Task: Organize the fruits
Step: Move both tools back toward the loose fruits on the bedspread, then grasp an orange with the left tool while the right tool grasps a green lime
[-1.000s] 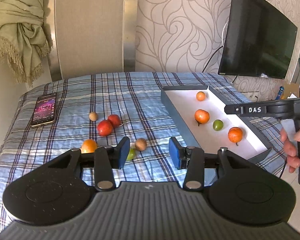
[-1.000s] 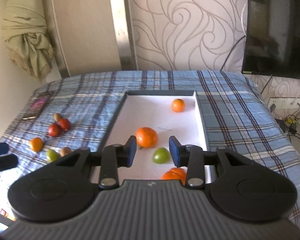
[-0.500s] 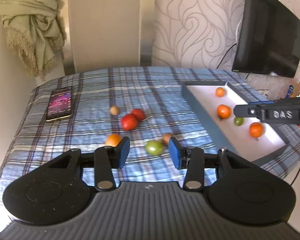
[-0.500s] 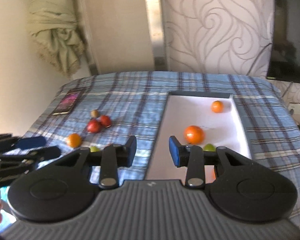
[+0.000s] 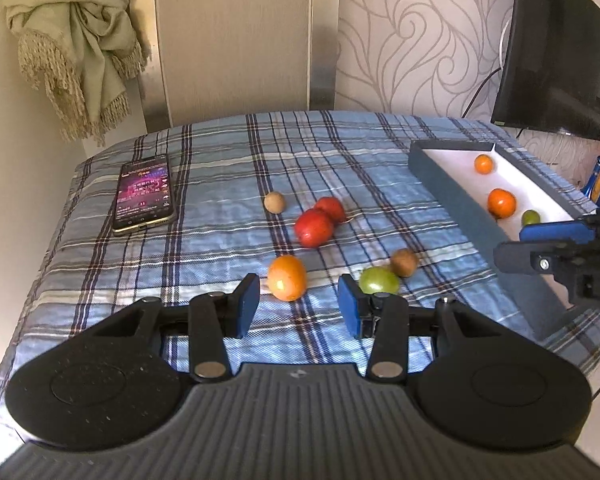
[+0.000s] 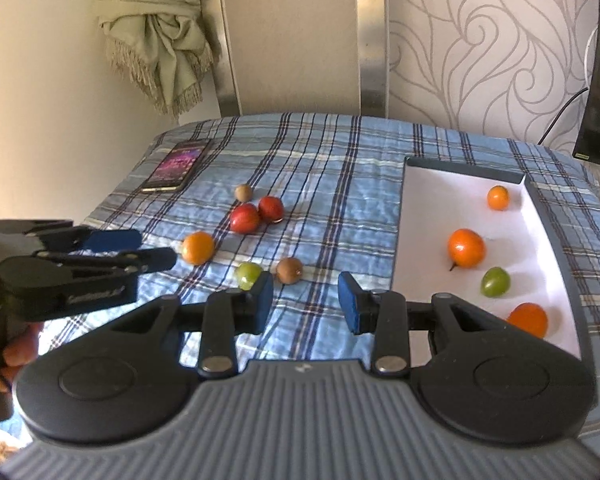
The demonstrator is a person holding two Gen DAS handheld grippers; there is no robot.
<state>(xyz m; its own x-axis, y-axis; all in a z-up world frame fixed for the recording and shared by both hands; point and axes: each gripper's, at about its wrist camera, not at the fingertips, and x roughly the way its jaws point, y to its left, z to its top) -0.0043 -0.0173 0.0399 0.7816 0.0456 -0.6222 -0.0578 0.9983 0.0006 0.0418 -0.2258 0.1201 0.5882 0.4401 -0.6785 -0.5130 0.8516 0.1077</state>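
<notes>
- Fruits lie loose on the plaid cloth (image 5: 204, 248) and in the tray (image 6: 420, 216) to the right.
- Left gripper (image 5: 298, 304) hangs above the cloth's near part, jaws wide apart and holding nothing; an orange (image 5: 287, 278) shows in the gap between its pads, a green fruit (image 5: 379, 280) just past the right pad.
- Right gripper (image 6: 305, 300) is also spread wide and empty, over the cloth near the tray's left wall.
- Beside the green fruit sits a brown fruit (image 5: 404, 262), close but whether touching cannot be told.
- Farther back, two red fruits (image 5: 319, 222) lie touching, with a second small brown fruit (image 5: 274, 202) just behind them to the left.
- In the tray, near to far: an orange (image 6: 529, 319), a green fruit (image 6: 496, 282), a bigger orange (image 6: 466, 248) with a stem, and a small orange (image 6: 498, 197) near the far wall, all apart.
- A phone (image 5: 144, 192) with a lit screen lies at the cloth's far left, well apart from the fruit.
</notes>
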